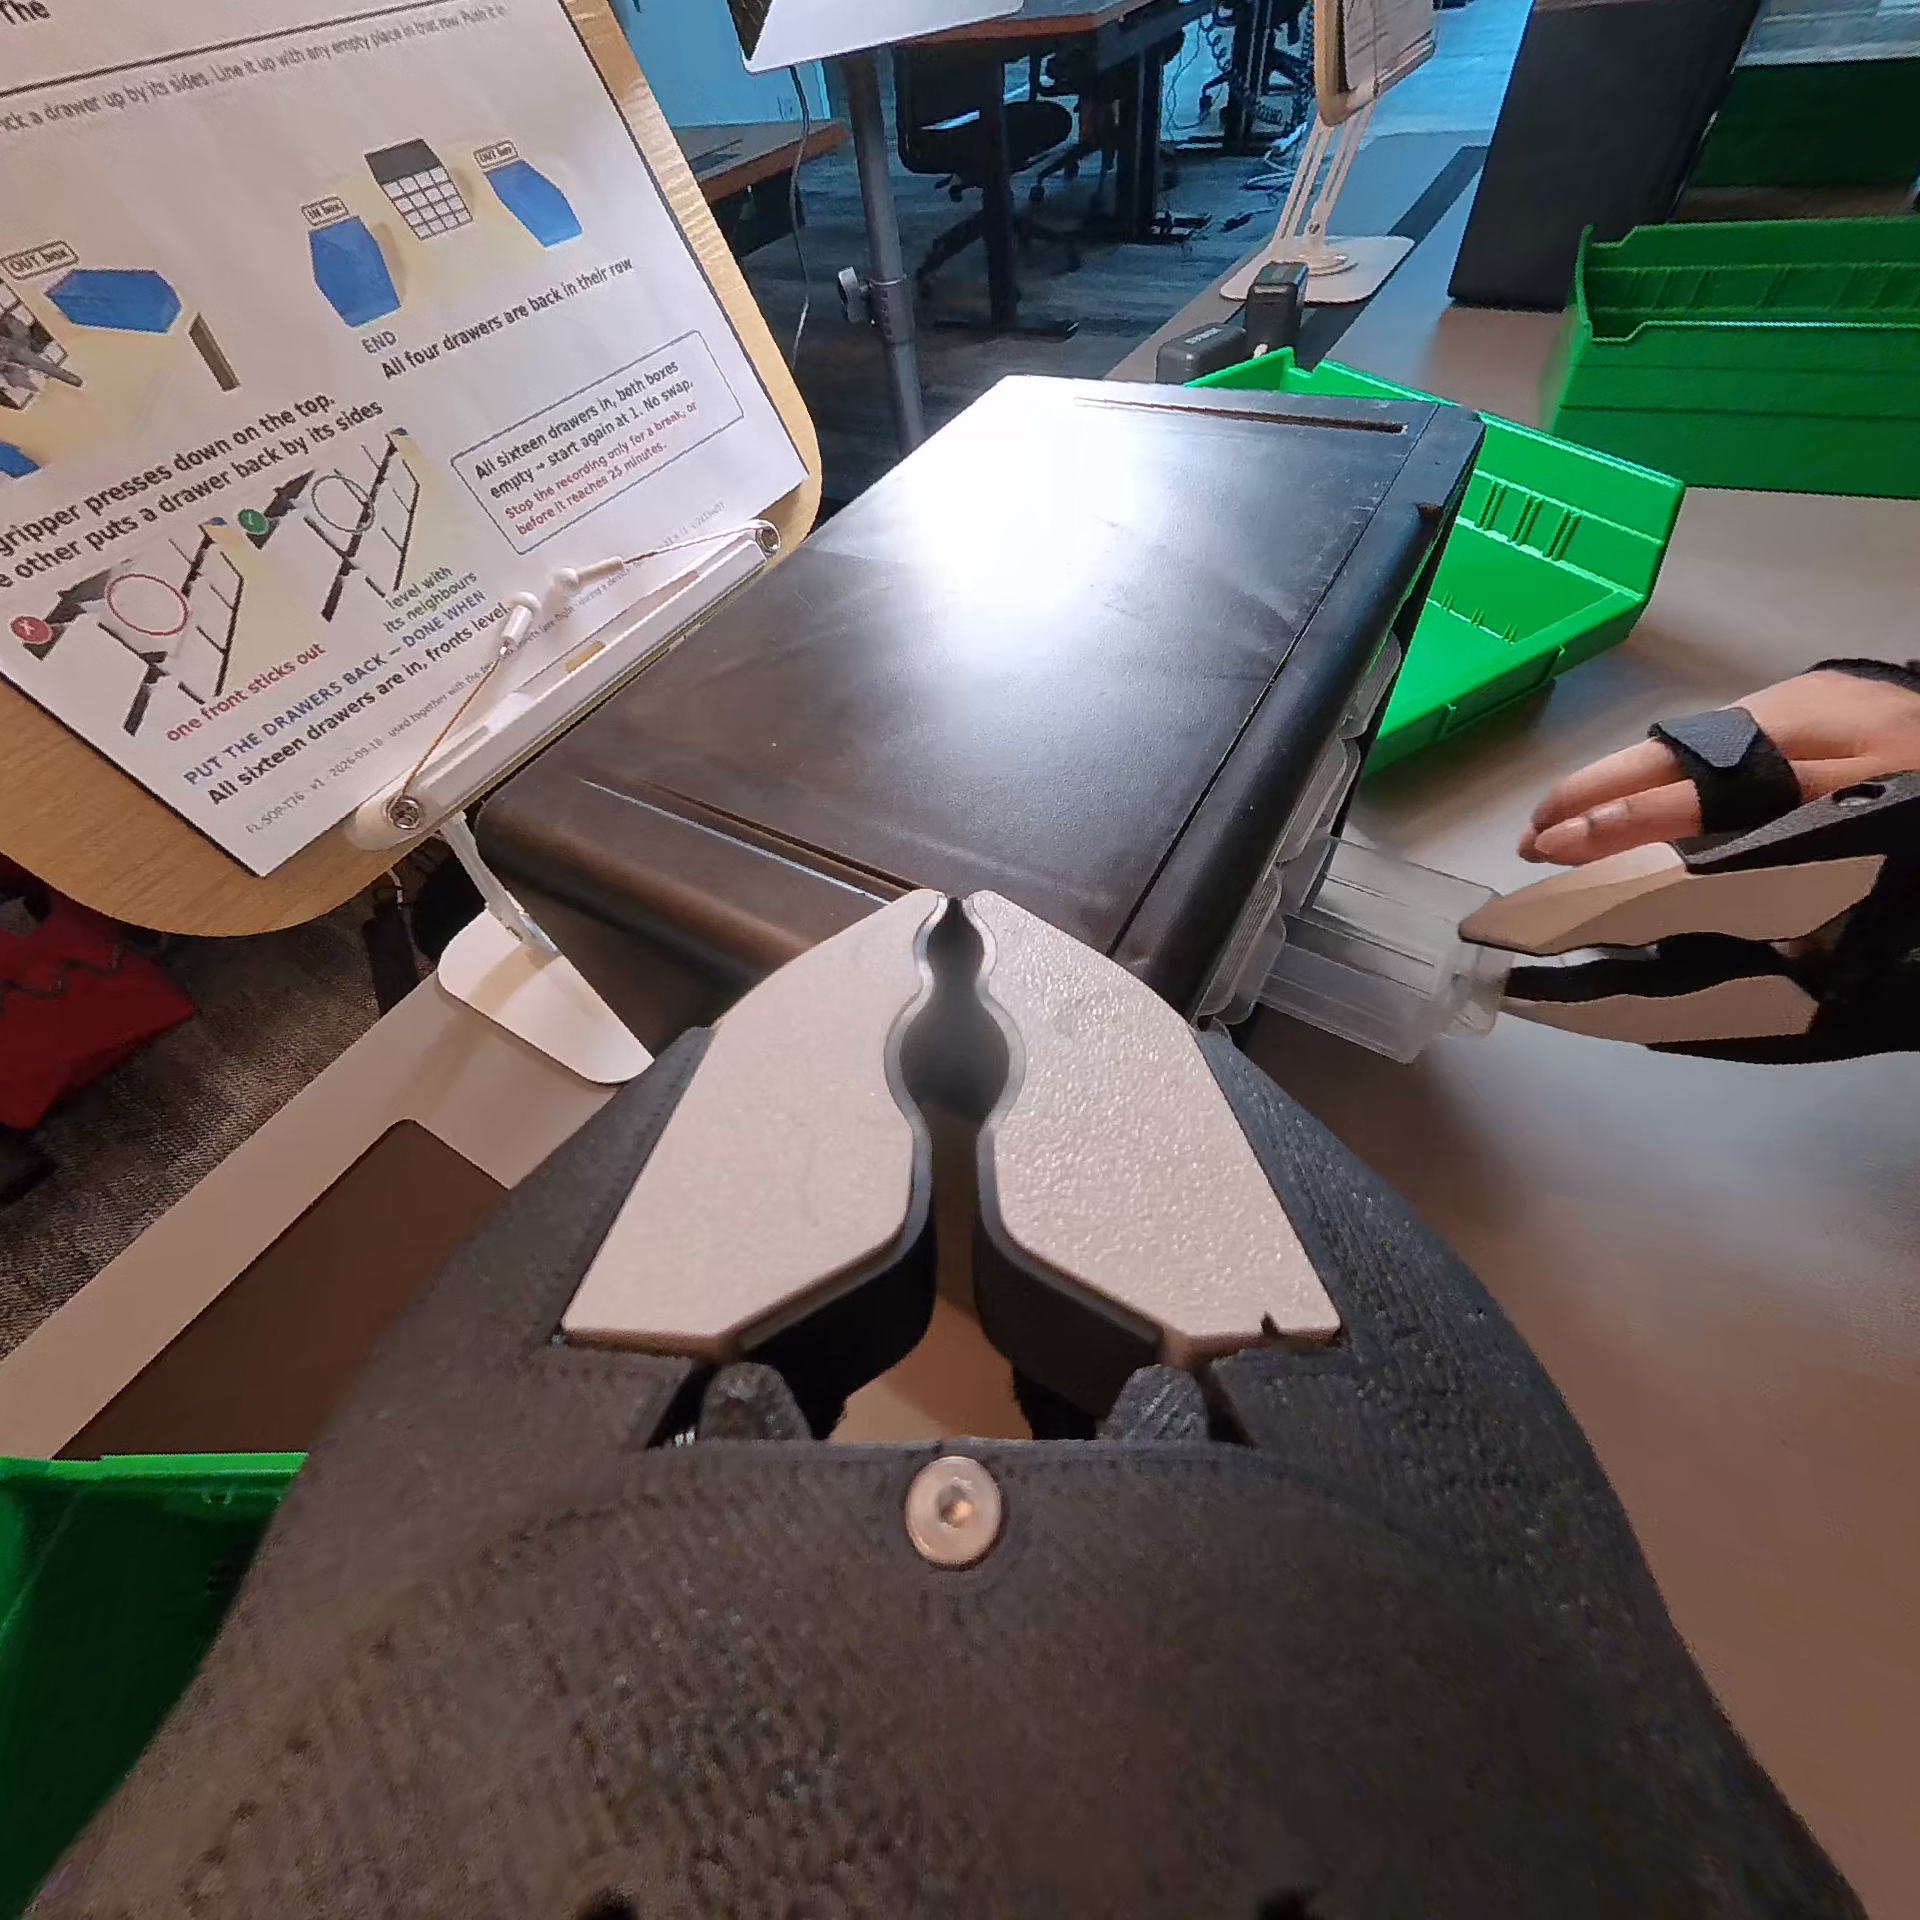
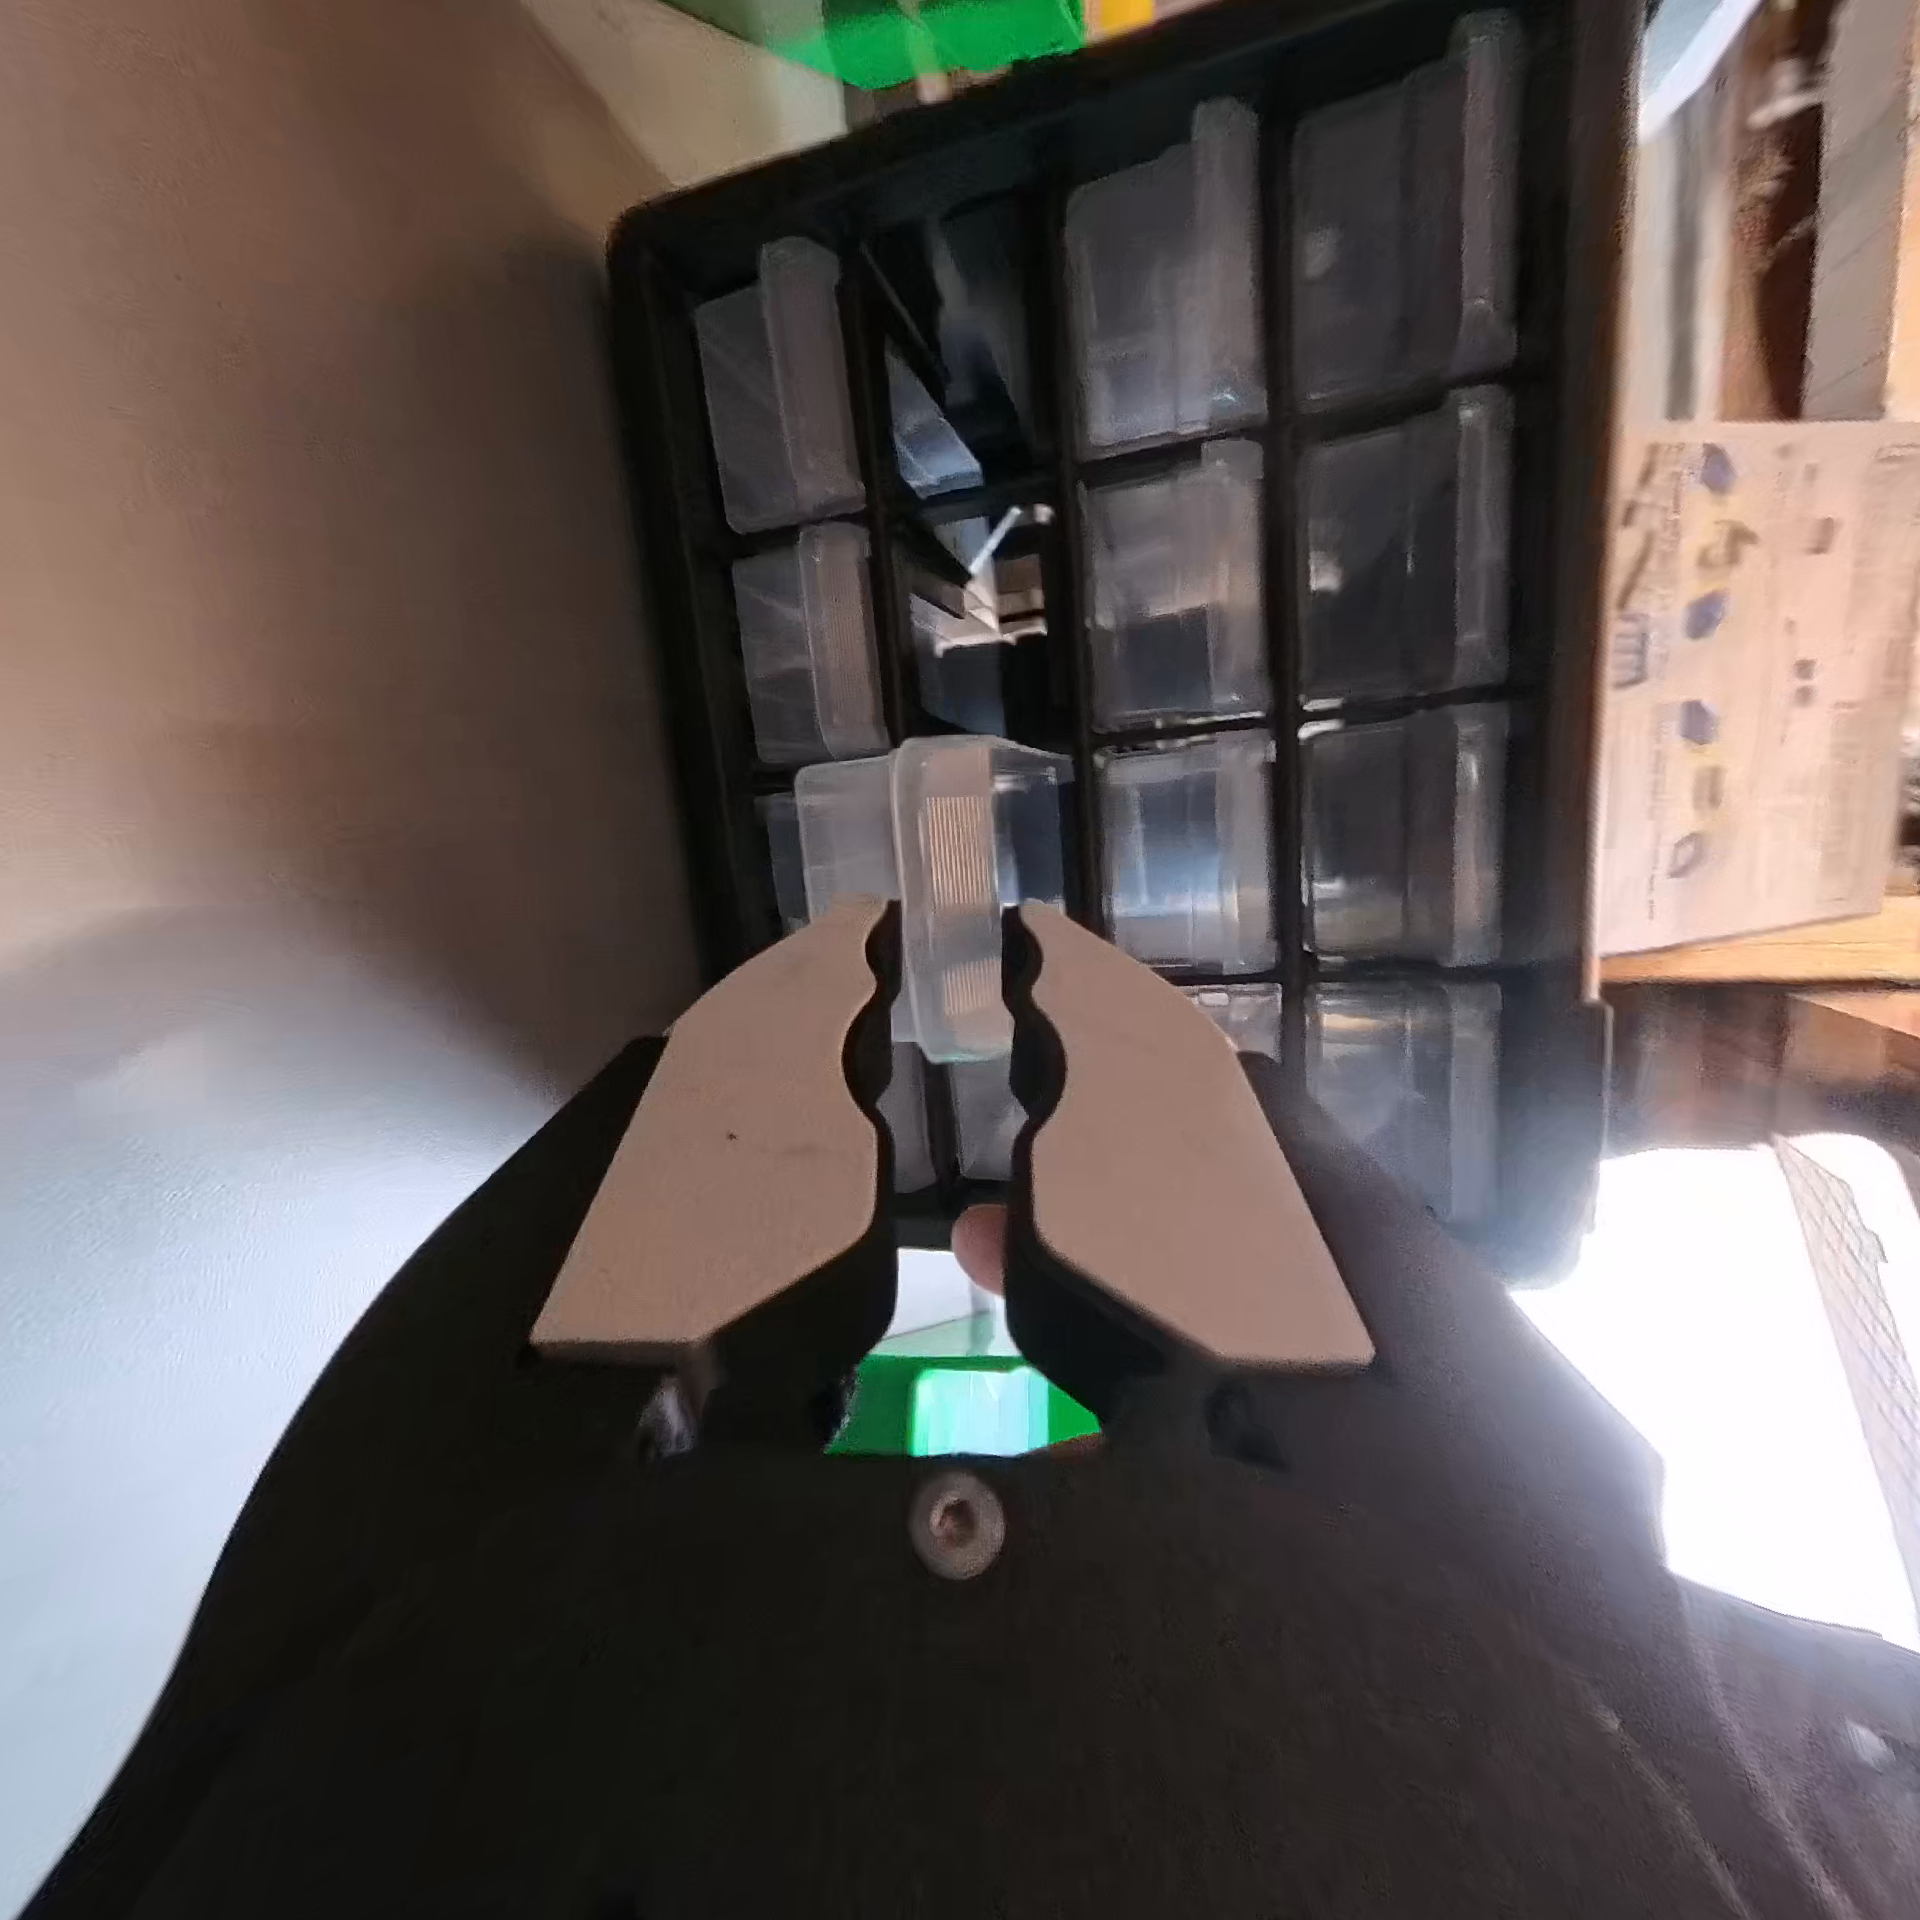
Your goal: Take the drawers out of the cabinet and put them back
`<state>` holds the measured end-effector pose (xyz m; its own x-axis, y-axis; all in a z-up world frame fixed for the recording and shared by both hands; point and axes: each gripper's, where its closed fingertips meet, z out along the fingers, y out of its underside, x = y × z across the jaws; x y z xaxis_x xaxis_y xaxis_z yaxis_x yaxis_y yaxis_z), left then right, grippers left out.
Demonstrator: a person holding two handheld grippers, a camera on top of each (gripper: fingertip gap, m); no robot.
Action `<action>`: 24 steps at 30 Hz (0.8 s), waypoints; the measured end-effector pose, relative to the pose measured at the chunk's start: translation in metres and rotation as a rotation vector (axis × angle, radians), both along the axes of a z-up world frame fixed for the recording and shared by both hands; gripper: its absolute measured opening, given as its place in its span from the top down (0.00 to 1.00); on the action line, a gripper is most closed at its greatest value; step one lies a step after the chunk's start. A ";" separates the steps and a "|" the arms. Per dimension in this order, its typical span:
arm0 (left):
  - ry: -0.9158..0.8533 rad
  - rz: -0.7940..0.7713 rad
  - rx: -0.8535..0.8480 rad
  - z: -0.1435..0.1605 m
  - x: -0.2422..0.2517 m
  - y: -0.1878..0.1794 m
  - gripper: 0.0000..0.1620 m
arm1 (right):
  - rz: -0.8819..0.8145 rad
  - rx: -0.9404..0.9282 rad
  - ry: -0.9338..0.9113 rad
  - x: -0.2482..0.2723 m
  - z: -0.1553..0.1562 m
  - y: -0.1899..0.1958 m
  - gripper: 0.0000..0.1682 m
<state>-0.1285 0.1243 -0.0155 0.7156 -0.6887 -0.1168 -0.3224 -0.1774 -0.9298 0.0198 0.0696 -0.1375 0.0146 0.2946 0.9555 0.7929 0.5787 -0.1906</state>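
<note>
A black cabinet (image 1: 1039, 665) stands on the table; my left gripper (image 1: 954, 914) is shut and empty, its tips at the cabinet's near top edge. In the right wrist view the cabinet front (image 2: 1590, 623) shows a grid of clear drawers, with two slots (image 2: 966, 457) open in one row. My right gripper (image 2: 948, 935) is shut on the handle of a clear drawer (image 2: 951, 831) that sticks partly out of the cabinet. The left wrist view shows that drawer (image 1: 1371, 956) pulled out, held by the right gripper (image 1: 1475, 951).
Green bins stand behind the cabinet (image 1: 1507, 582), at the far right (image 1: 1756, 343) and at the near left (image 1: 94, 1621). An instruction sheet on a wooden board (image 1: 343, 416) stands left of the cabinet. A person's hand (image 1: 1683, 779) holds the right gripper.
</note>
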 end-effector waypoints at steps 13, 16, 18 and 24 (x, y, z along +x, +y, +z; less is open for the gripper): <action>-0.015 -0.007 -0.020 0.000 0.000 0.000 1.00 | 0.124 -0.338 0.165 0.020 0.044 -0.082 0.90; -0.022 -0.006 -0.023 0.000 0.000 0.000 1.00 | 0.136 -0.441 0.249 0.032 0.065 -0.093 0.90; -0.023 -0.005 -0.023 0.000 0.000 0.000 1.00 | 0.149 -0.521 0.318 0.043 0.083 -0.098 0.90; -0.023 0.000 -0.021 0.000 0.000 0.000 1.00 | 0.002 -0.506 0.582 0.111 0.161 -0.057 0.90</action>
